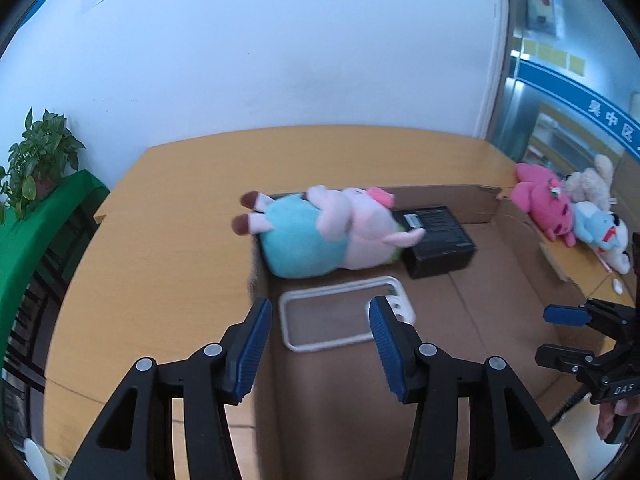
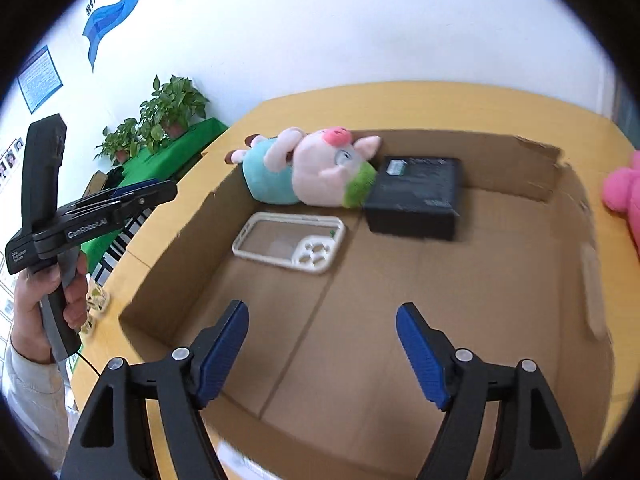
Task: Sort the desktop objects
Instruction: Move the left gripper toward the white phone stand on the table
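Note:
An open cardboard box (image 1: 516,236) (image 2: 500,264) stands on the yellow table. In it lie a pink pig plush in a teal dress (image 1: 320,232) (image 2: 304,168) over the far left wall, a black box (image 1: 436,240) (image 2: 416,196) and a white phone case (image 1: 344,316) (image 2: 290,240). My left gripper (image 1: 320,316) is open and empty above the box's near left wall, close to the phone case. My right gripper (image 2: 322,320) is open and empty above the box floor; it also shows in the left wrist view (image 1: 560,332).
Several plush toys, pink (image 1: 540,200) (image 2: 624,192), beige (image 1: 592,180) and blue-white (image 1: 600,228), lie on the table right of the box. Potted plants (image 1: 40,160) (image 2: 172,108) stand on a green-covered shelf at left. A white wall is behind the table (image 1: 160,240).

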A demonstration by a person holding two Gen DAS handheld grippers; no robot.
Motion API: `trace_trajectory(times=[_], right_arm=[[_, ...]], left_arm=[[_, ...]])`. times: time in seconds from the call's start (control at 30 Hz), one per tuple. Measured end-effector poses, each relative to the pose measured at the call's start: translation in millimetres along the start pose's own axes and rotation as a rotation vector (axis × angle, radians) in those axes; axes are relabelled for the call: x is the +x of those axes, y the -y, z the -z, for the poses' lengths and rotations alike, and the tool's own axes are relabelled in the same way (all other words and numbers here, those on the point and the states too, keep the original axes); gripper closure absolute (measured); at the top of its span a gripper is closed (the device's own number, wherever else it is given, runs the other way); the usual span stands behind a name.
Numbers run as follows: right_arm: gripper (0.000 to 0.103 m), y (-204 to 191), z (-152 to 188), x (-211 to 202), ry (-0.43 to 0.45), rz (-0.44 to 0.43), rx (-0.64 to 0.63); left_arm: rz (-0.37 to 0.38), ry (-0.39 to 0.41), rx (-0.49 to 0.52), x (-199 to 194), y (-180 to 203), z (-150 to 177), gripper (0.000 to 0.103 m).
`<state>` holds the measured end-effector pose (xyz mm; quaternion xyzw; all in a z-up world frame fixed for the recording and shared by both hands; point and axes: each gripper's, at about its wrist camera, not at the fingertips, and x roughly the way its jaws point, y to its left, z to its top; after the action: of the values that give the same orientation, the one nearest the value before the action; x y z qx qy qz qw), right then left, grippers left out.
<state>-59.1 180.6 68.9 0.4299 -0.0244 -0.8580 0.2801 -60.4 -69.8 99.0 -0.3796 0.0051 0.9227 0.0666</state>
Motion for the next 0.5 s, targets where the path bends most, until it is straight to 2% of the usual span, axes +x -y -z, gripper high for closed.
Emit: trace_trajectory(times=[0.07, 0.23, 0.33, 0.43, 0.5], right_arm=[[0.026, 2, 19, -12, 0.014, 0.003, 0.004], [0.026, -5, 70, -38, 0.033, -0.047, -0.035], [0.025, -19, 99, -53, 0.067, -0.037, -0.109], [0.025, -26, 112, -59, 0.074, -0.052, -0.129], [0.025, -30, 118, -65, 0.121, -0.055, -0.144]], left_arm=[[0.032, 0.016, -0.004, -9, 14, 18, 0.052], [0.097, 0.056, 0.027, -39, 50, 69, 0.036], [0.152, 0.040, 0.046, -49, 67, 98, 0.036], [0.179, 0.016, 0.082, -53, 84, 125, 0.036], [0.201, -0.009, 0.088, -53, 90, 140, 0.036]])
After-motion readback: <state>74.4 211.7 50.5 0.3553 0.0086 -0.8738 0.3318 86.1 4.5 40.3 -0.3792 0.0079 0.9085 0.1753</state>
